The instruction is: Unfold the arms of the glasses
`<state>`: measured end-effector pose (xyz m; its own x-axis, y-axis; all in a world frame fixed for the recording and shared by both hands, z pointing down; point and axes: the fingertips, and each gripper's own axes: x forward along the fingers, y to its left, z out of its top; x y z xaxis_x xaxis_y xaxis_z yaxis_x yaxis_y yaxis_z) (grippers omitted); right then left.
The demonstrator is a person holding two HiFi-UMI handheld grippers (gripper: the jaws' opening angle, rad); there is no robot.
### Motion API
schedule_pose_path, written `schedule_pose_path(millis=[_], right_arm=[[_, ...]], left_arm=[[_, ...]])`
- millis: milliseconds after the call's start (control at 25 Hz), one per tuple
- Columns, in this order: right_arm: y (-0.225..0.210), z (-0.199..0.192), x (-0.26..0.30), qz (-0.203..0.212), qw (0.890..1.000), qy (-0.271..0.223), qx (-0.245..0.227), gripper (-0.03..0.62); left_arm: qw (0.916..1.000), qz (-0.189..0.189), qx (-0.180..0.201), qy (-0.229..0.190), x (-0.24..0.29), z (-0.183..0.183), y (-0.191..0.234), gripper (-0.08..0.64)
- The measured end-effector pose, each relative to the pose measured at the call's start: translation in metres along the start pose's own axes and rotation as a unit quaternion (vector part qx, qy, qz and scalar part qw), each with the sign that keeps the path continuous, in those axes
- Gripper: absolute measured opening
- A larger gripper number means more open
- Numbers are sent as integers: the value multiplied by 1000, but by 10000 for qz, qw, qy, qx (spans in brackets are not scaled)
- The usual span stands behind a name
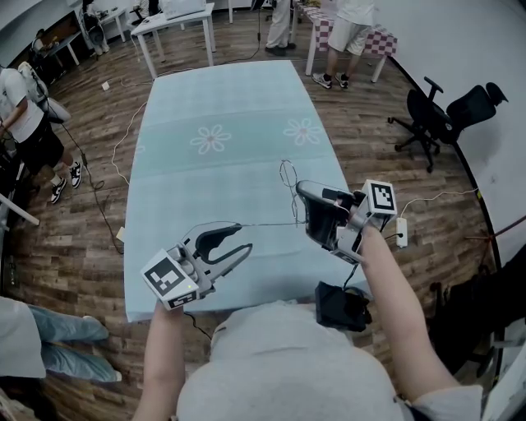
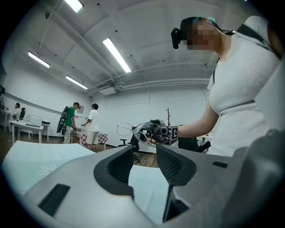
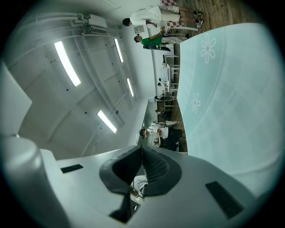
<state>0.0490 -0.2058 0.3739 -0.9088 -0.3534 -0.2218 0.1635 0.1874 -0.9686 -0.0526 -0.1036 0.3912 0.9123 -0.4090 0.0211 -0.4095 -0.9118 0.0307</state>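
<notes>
Glasses [image 1: 288, 177] over table [image 1: 222, 90] (wooden floor [image 1: 370, 123]).

Open lab hall: worktables [image 1: 177, 20], office chairs [image 1: 440, 115], ceiling strip lights [image 2: 116, 54].

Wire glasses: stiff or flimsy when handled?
Probably light and flexible: the glasses are thin wire. The extended arm looks easy to bend if pushed sideways. May pivot, since the right gripper pinches just one spot.
</notes>
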Motion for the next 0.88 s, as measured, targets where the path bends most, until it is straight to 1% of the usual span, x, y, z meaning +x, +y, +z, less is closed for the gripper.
schedule_pose_path(millis=[160, 280, 480, 720, 880], right_arm=[[-1, 1, 1, 100, 9998, -156, 108, 11], [1, 3, -3, 263, 9988, -343, 250, 11], [3, 15, -8, 631, 9929, -820, 591, 11], [2, 20, -12, 861, 9854, -1194, 855, 11], [0, 23, -15, 980, 9788, -1470, 1033, 11]], left_arm=[[9991, 376, 198, -72, 12, 0, 5, 169], [9978, 569, 310, -142, 22, 1, 4, 163], [9951, 798, 579, -120, 38, 2, 2, 156], [9904, 949, 1005, -51, 60, 4, -4, 155], [9877, 1107, 1093, -140, 68, 9, -2, 135]])
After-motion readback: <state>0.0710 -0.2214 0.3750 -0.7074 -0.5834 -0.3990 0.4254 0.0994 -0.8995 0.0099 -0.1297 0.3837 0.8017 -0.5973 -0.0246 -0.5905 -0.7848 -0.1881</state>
